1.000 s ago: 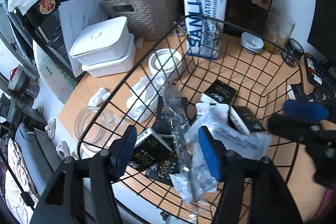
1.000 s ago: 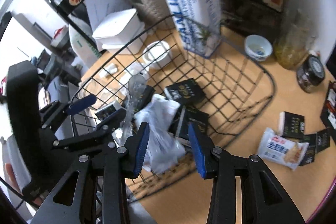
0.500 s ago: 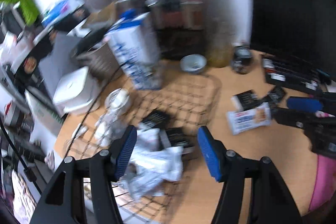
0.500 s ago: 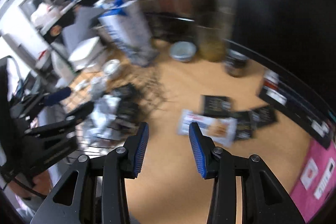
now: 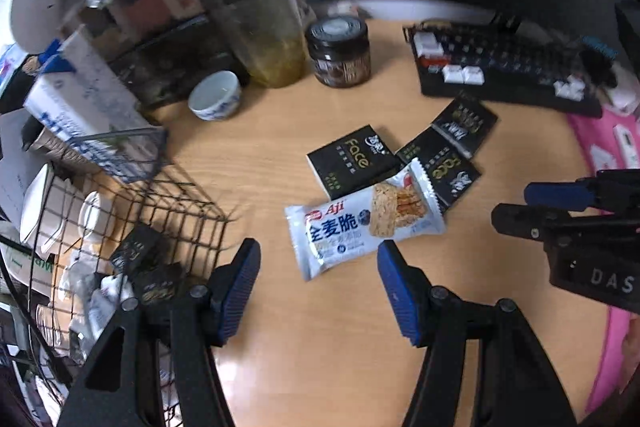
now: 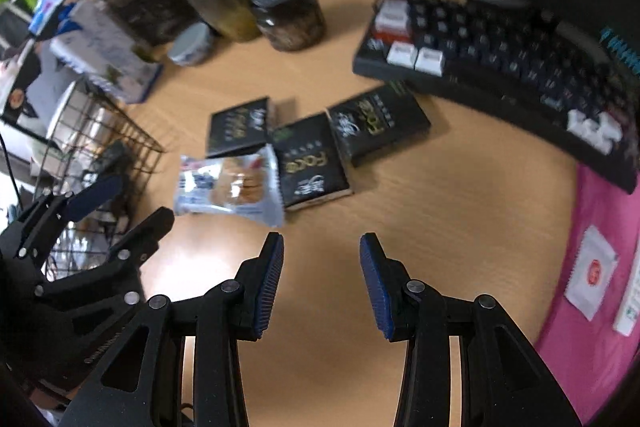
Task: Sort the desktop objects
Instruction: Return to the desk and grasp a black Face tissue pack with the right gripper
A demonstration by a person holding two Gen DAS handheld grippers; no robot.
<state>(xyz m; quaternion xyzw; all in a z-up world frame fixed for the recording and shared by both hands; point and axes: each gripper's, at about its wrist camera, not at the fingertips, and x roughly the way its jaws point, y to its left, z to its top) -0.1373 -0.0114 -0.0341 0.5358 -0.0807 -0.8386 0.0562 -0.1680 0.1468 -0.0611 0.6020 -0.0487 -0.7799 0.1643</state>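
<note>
A white and blue snack packet lies on the wooden desk just ahead of my left gripper, which is open and empty. Three black "Face" sachets lie behind the packet. The black wire basket with several packets inside stands at the left. My right gripper is open and empty above bare desk, with the packet and the sachets ahead to its left. The basket shows at its far left.
A dark jar, a tall glass container, a small white bowl and a blue and white carton stand at the back. A black keyboard lies back right. A pink mat covers the right edge.
Both grippers have swung right, away from the basket, and now face the loose packet and sachets on the desk. Both stay open and empty.
</note>
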